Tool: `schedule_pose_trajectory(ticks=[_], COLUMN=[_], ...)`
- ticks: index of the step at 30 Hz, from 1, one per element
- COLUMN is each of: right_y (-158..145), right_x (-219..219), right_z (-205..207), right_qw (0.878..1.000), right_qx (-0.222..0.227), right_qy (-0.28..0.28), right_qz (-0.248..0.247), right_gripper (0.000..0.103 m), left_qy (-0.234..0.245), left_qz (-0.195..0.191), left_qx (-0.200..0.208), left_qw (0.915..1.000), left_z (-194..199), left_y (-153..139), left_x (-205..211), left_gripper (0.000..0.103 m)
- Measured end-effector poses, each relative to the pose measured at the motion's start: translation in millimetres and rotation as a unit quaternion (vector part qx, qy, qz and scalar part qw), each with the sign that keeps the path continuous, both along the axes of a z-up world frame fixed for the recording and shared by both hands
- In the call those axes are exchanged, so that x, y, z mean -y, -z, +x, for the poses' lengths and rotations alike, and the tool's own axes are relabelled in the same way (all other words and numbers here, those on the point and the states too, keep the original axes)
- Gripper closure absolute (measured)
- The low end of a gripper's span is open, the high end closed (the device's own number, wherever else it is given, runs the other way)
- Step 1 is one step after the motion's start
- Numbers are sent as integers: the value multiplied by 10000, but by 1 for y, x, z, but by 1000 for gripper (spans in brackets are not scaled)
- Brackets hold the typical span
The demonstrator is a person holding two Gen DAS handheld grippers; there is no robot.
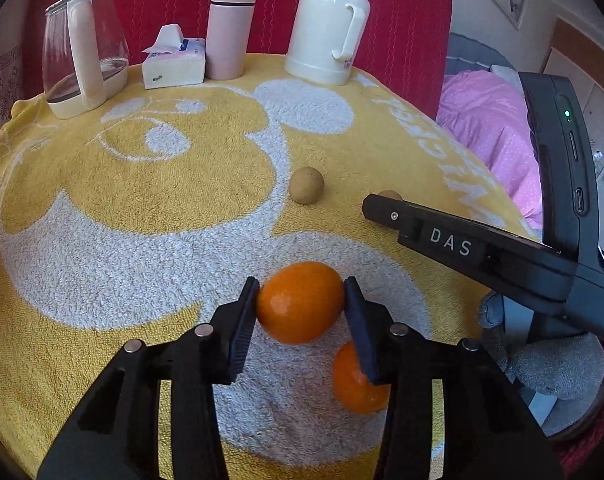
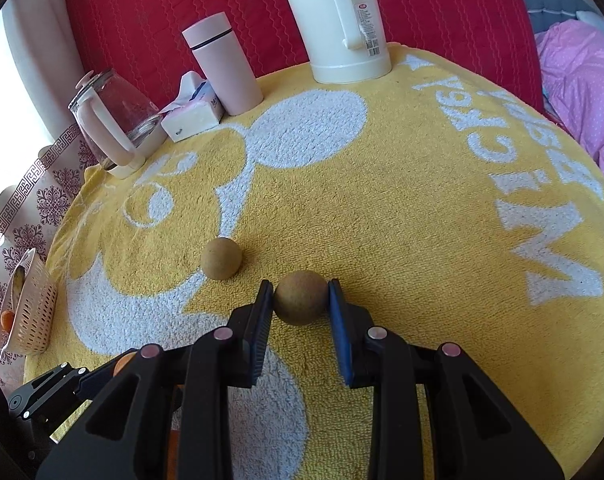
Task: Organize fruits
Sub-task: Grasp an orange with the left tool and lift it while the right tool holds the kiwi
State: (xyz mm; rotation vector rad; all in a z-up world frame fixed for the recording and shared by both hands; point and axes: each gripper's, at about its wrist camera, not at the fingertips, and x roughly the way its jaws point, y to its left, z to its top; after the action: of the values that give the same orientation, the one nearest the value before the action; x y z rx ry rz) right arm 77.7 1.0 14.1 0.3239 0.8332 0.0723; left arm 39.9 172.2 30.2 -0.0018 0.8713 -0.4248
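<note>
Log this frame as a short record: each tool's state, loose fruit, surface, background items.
left tool: shut on orange
right tool: shut on brown fruit
loose fruit: second orange, second brown fruit
surface: yellow towel
background: glass kettle, tissue pack, pink tumbler, white flask
basket: at towel's left edge

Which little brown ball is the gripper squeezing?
The brown ball nearer the camera, pinched between the right gripper pads. The other brown ball sits free on the yellow towel, to its left and farther away.
</note>
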Motion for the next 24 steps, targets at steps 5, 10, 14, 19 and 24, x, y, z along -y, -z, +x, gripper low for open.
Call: schedule_pose_trajectory(ticks=[5, 10, 14, 19, 24], right_y=[-1, -7, -12, -14, -15], right_x=[0, -5, -11, -10, -12], right_z=[-1, -6, -11, -13, -16], right_qw=[10000, 9995, 9986, 9984, 9981], right_qx=[48, 231, 395, 476, 542], right_qy=[13, 6, -28, -37, -73], right_qz=[-46, -218, -357, -316, -291], right_gripper=[75, 75, 75, 75, 75], left_qy=[-287, -640, -926, -1162, -1386], left_qz=[79, 307, 537, 721, 840], left_qx=[266, 555, 769, 955, 1142], left_qw=[9992, 9959, 9913, 9860, 9801], left_z=[-1, -1, 1, 0, -3], left_y=[-9, -15, -19, -22, -28], left_x=[-12, -24, -31, -39, -48], left_gripper=[59, 59, 59, 59, 59])
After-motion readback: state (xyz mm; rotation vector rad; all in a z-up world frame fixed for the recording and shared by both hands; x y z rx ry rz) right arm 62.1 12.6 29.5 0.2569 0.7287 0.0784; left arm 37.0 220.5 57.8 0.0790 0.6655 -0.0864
